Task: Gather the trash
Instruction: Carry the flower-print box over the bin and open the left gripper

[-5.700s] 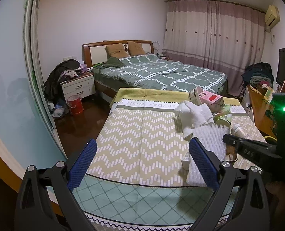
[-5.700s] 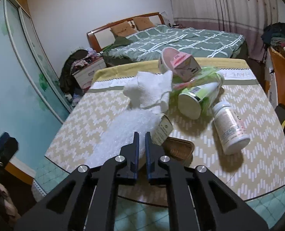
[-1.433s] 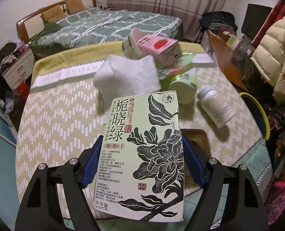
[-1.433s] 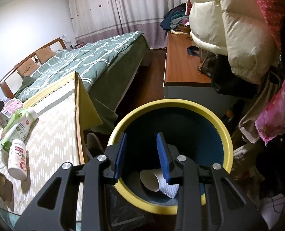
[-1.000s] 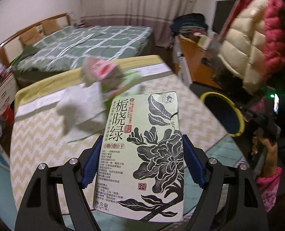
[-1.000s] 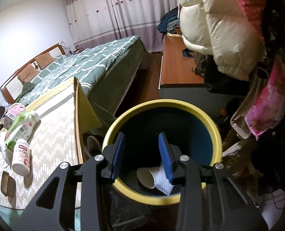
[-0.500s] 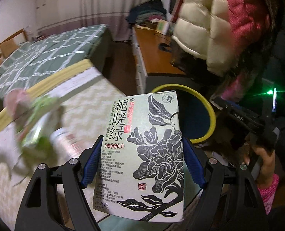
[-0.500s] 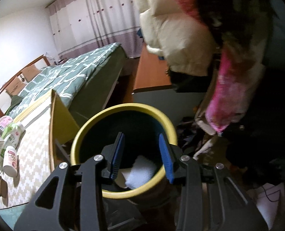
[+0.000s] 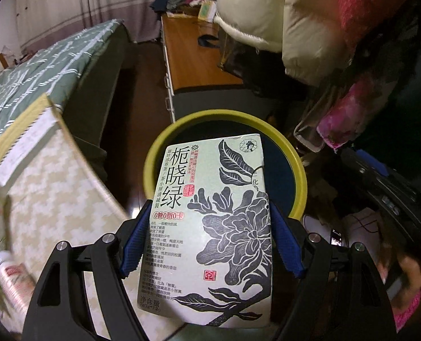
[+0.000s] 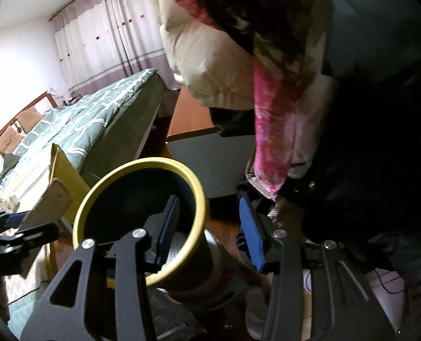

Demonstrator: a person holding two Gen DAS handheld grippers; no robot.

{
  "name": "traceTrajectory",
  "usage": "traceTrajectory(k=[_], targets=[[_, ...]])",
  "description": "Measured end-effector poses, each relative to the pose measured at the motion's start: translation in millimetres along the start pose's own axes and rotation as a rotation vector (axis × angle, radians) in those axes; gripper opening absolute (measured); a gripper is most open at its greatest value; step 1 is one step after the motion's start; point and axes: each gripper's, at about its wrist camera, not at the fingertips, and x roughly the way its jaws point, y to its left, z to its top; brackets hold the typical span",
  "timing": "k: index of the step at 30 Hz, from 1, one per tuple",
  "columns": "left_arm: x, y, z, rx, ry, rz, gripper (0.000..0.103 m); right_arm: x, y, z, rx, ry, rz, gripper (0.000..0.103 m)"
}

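A pale green tea box [image 9: 210, 221] with a black flower print is clamped between the blue pads of my left gripper [image 9: 209, 227]. The box hangs in front of and partly over the yellow-rimmed dark bin [image 9: 297, 167], hiding most of the bin's mouth. My right gripper [image 10: 209, 203] hovers at the bin's [image 10: 96, 199] right rim. Its jaws are opening with nothing between them. Something white [image 10: 176, 247] lies inside the bin.
The table with the zigzag cloth [image 9: 54, 184] is left of the bin, a white bottle [image 9: 11, 278] at its edge. Behind are a green bed [image 9: 40, 65] and a wooden desk [image 9: 193, 56]. Puffy coats [image 9: 281, 22] hang over the bin's right side.
My left gripper swung the tea box from over the table to the bin. The right gripper drew back to the bin's right rim, and its jaws spread wider.
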Motion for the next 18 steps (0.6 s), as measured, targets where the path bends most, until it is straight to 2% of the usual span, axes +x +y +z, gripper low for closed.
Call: traceTrajectory(k=[5, 11, 15, 18], targets=[[32, -10, 15, 0.016, 0.032, 0.005, 0.077, 6, -8, -2, 0.011, 0.015, -0.019, 0.044], [48, -13, 25, 0.009, 0.032, 0.000, 0.079, 11, -7, -4, 0.008, 0.028, -0.026, 0.047], [32, -10, 24, -0.002, -0.005, -0.002, 0.087, 10, -3, -4, -0.001, 0.028, -0.022, 0.048], [14, -3, 18, -0.022, -0.024, 0.003, 0.088, 9, 1, -4, -0.009, 0.030, -0.015, 0.049]])
